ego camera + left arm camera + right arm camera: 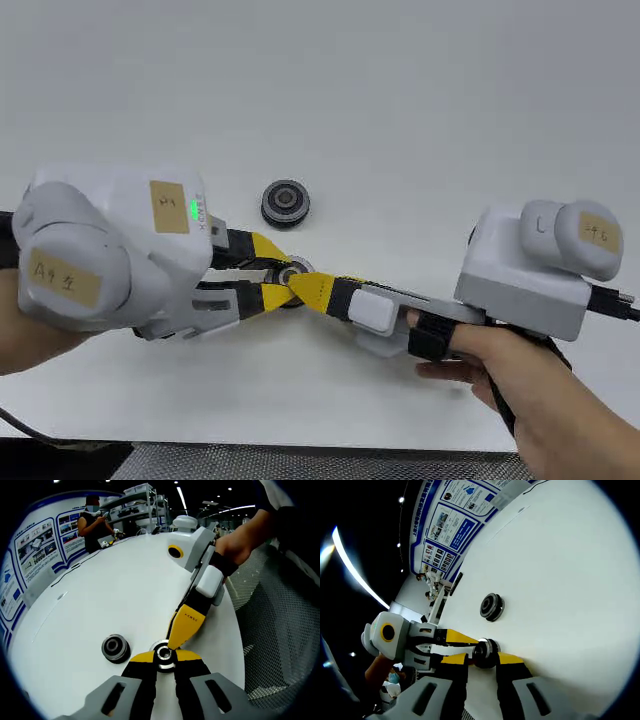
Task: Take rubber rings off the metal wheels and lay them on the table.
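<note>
Found the near wheel [293, 272] pinched at mid-bench from two sides: left gripper [272, 290] narrowed on its rim, right gripper [308, 290] narrowed on the same rim from the opposite direction, tips nose to nose. Judged it flat with axle upright and equally near both hands, calling for an upward or outward peel of the rubber ring [479, 655]. Logged a second wheel [286, 203] on the table [420, 120] just beyond, untouched.

Right gripper [485, 660] and left gripper [469, 648] both on one metal wheel [485, 653].
My yellow-tipped jaws press in on either side of the dark-rimmed wheel on the white table [560, 580], and the other gripper reaches in from the left to clamp it too. A second wheel [492, 607] lies near, untouched.
</note>
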`<state>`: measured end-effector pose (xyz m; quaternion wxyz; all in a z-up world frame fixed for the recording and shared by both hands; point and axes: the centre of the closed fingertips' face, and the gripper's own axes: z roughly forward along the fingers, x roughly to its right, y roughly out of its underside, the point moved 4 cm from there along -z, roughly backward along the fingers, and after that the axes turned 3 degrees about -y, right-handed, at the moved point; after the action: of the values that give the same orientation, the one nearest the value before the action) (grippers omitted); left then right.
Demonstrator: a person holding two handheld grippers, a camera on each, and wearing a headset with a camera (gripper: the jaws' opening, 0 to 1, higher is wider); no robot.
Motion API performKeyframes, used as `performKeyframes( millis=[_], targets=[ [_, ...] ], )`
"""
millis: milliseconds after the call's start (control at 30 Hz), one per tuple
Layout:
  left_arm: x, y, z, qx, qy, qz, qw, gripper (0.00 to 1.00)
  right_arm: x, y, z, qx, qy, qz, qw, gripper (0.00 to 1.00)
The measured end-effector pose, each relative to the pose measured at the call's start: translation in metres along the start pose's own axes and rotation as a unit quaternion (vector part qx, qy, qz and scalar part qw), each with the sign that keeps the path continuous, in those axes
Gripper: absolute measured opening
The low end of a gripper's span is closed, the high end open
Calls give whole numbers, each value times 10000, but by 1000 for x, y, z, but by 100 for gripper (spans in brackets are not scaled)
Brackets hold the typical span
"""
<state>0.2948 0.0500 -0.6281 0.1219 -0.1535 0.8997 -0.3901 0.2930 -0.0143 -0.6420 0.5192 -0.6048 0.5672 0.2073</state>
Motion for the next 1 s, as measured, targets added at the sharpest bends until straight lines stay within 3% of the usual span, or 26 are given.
performKeyframes(
  millis=[1000],
  targets=[
    [1,0,-1,-3,-13,-50,10000,12,-1,-2,-5,-3,49,-127,9999,21]
  ],
)
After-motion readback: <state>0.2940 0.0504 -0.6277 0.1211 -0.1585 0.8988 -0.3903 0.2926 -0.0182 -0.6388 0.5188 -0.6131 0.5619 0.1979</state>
